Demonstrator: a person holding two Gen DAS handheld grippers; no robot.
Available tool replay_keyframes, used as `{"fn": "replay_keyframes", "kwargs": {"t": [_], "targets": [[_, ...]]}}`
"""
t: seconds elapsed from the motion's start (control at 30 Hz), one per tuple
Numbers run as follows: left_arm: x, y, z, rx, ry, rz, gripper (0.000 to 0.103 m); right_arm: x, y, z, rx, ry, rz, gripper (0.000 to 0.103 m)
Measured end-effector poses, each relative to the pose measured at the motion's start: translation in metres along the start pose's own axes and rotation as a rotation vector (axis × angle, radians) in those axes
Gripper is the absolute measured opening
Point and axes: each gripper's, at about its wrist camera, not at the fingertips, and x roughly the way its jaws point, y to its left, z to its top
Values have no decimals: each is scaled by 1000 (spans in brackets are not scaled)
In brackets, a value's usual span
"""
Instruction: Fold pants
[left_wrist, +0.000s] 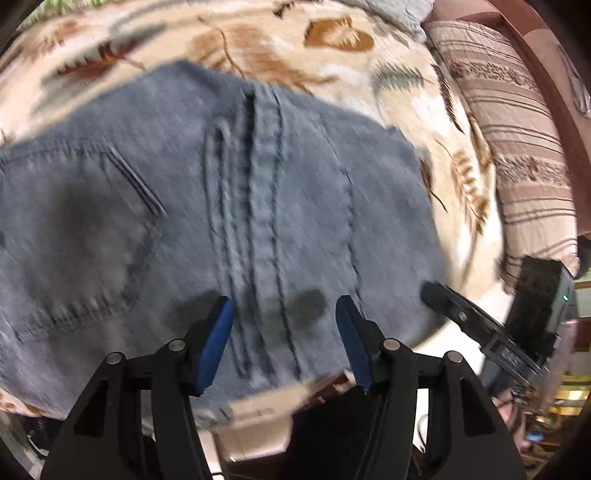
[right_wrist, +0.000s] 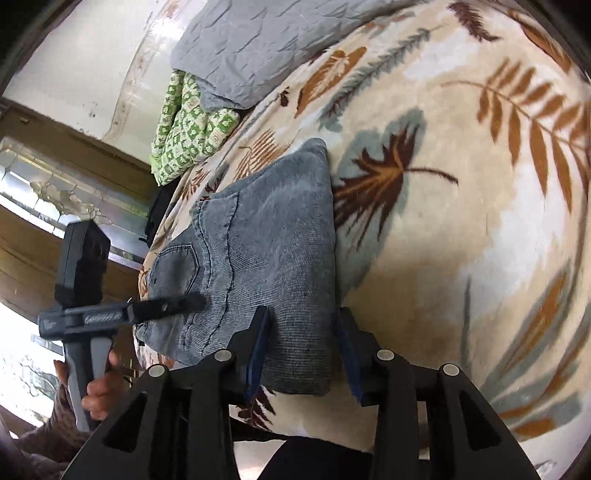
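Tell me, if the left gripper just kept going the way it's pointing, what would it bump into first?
Most likely the folded jeans. The left gripper points steeply down, its open jaws framing the denim's centre seam, with nothing between them and the cloth. Below lies the leaf-print blanket. The picture is blurred, so depth is uncertain.

The jeans (left_wrist: 229, 206) were of faded grey-blue denim and lay folded into a compact, roughly rectangular bundle on the leaf-patterned blanket. A back pocket (left_wrist: 92, 236) with double stitching faced upward at one end of the bundle, and several parallel seams ran across the middle of the top layer. In the right wrist view the jeans (right_wrist: 269, 251) showed a thick, rounded folded edge along one long side, with a plain stretch of fabric beside it and the pocket (right_wrist: 177, 266) toward the far side. The layers lay flat and stacked, their edges fairly even, near the blanket's edge.
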Motion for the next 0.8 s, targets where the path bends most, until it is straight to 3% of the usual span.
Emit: {"fn": "replay_keyframes", "kwargs": {"t": [0.2, 0.33, 0.4, 0.5, 0.6, 0.8], "targets": [[-6, -6, -6, 5, -9, 2, 57, -4, 3, -3, 2, 3, -9, 39], [-18, 2, 0, -12, -19, -16, 61, -25, 1, -13, 53, -49, -17, 39], [-20, 10, -1, -43, -14, -49, 66, -42, 1, -27, 100, -92, 77, 40], [-11, 19, -8, -97, 38, -131, 66, -40, 3, -42, 152, -75, 193, 53], [2, 21, -20, -134, 88, -175, 66, -18, -3, -43, 204, -50, 214, 53], [2, 27, -25, -201, 72, -235, 76, 6, -21, -37, 349, -105, 277, 53]]}}
